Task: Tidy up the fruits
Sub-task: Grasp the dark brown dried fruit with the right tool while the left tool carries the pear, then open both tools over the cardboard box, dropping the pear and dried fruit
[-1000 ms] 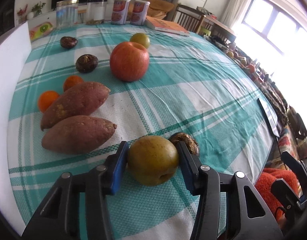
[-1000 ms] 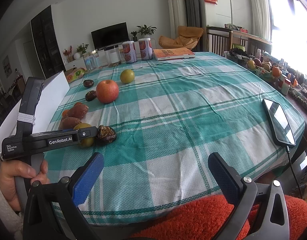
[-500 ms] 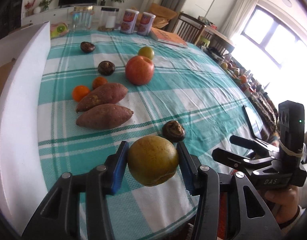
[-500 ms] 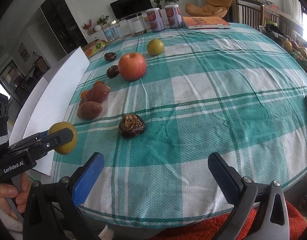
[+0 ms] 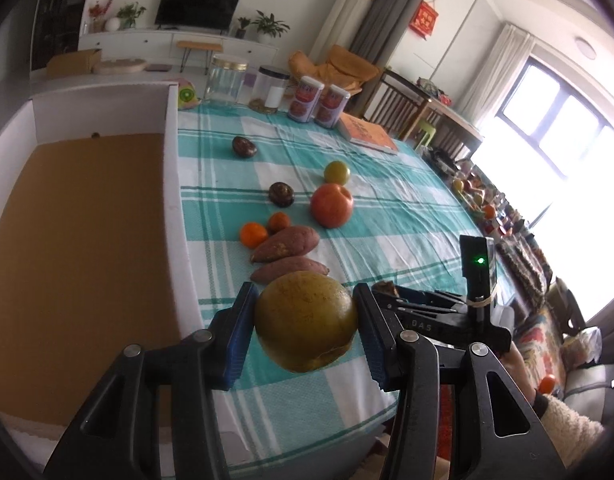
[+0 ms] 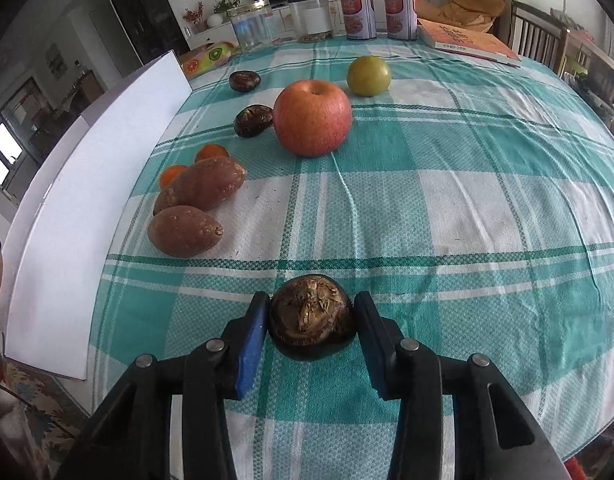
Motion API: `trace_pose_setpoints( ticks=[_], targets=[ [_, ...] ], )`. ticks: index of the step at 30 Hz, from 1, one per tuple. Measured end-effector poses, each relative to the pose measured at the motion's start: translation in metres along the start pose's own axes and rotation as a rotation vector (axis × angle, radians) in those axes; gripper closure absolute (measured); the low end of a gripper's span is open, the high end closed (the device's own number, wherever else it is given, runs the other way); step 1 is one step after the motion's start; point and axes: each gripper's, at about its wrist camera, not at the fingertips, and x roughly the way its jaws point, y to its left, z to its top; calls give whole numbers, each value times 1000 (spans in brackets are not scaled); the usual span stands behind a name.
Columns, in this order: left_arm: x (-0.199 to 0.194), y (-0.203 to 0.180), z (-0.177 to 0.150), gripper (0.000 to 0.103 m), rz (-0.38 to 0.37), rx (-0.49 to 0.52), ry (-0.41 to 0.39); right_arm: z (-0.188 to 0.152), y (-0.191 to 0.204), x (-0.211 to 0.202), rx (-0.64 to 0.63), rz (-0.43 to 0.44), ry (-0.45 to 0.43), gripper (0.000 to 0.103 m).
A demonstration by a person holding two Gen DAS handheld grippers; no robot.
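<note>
My left gripper [image 5: 305, 330] is shut on a yellow-brown pear [image 5: 305, 326] and holds it in the air above the table's near edge, beside the white box [image 5: 173, 184]. My right gripper [image 6: 311, 326] is shut on a dark brown wrinkled fruit [image 6: 311, 326] that rests on the checked cloth. On the table lie two sweet potatoes [image 6: 185, 230], two small oranges [image 5: 253, 234], a red apple [image 6: 313, 118], a green-yellow fruit [image 6: 368, 75] and two more dark fruits [image 6: 252, 120].
The open white box with a brown floor [image 5: 79, 240] stands along the table's left side. Jars [image 5: 225, 84], two cans [image 6: 359, 14] and an orange book [image 6: 467, 42] stand at the far edge. My right gripper's body [image 5: 439, 312] shows right of the pear.
My left gripper has lifted the pear off the cloth and swung left toward the box. My right gripper has moved in and shut on the dark fruit.
</note>
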Motion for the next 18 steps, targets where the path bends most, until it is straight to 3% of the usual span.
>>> trace_pose_setpoints(
  ticks=[4,8,11,15,18],
  targets=[
    [-16,45,11,53,124,-42,-38,19,46,-41,-43,131,-53,59],
    [-19,98,9,53,271,-115,-37,38,135,-70,-179,298,-94,59],
    [-24,128,1,53,372,-155,-32,42,203,-59,-282,395,-60,59],
    [-31,157,-10,53,465,-195,-19,35,267,-25,-375,417,-5,59],
    [-34,169,-16,52,510,-204,-10,30,288,-1,-389,406,23,59]
  ],
)
